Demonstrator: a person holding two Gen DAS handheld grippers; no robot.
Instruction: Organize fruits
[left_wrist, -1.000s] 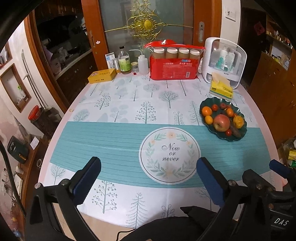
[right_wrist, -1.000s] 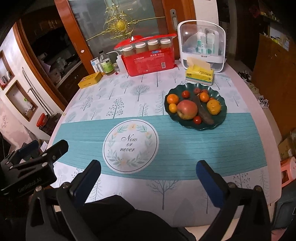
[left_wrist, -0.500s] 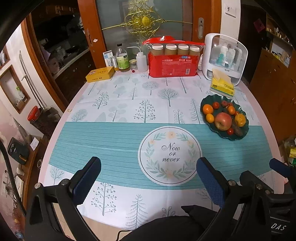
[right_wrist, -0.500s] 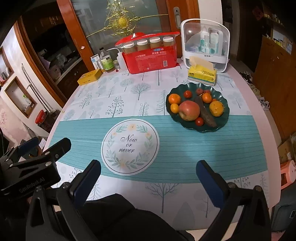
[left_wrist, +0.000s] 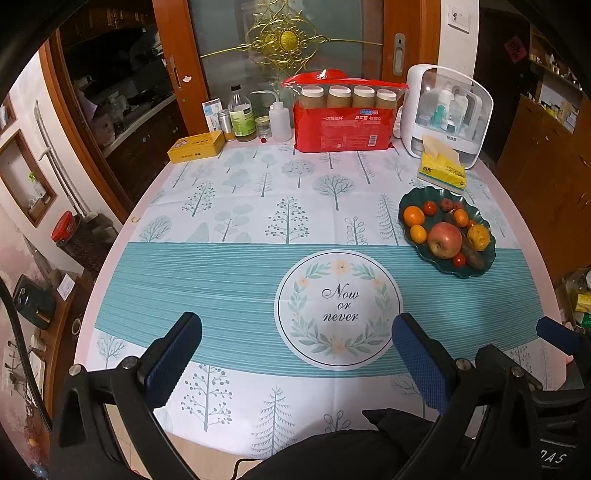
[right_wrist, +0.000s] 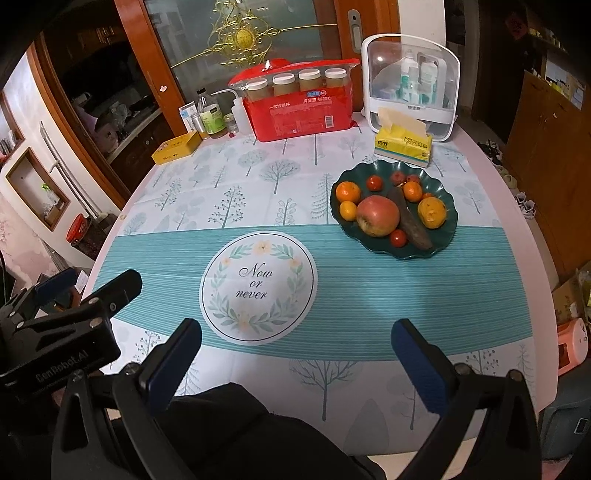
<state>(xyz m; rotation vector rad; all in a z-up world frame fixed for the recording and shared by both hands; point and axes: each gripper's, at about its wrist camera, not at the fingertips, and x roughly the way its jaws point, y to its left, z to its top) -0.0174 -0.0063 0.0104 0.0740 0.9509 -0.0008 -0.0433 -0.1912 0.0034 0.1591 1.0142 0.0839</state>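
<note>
Both the left gripper (left_wrist: 295, 354) and the right gripper (right_wrist: 295, 354) hang wide apart and empty above the near table edge, their blue pads (left_wrist: 421, 365) finely dimpled. Beyond lies a smooth printed tablecloth (right_wrist: 369, 291) with teal stripes and a round wreath emblem (right_wrist: 258, 286). Farther right sits a dark green scalloped plate (right_wrist: 448, 229) heaped with fruits: a red apple (right_wrist: 377, 215), glossy oranges, small tomatoes. Only the right view shows the left gripper's black body (right_wrist: 55, 332) from outside.

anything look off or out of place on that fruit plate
One thing: a long dark brown piece lies among the fruit on the green plate, right of the apple. It looks shrivelled, perhaps an overripe banana or a root; I cannot tell which. Nothing is spilled.
</note>
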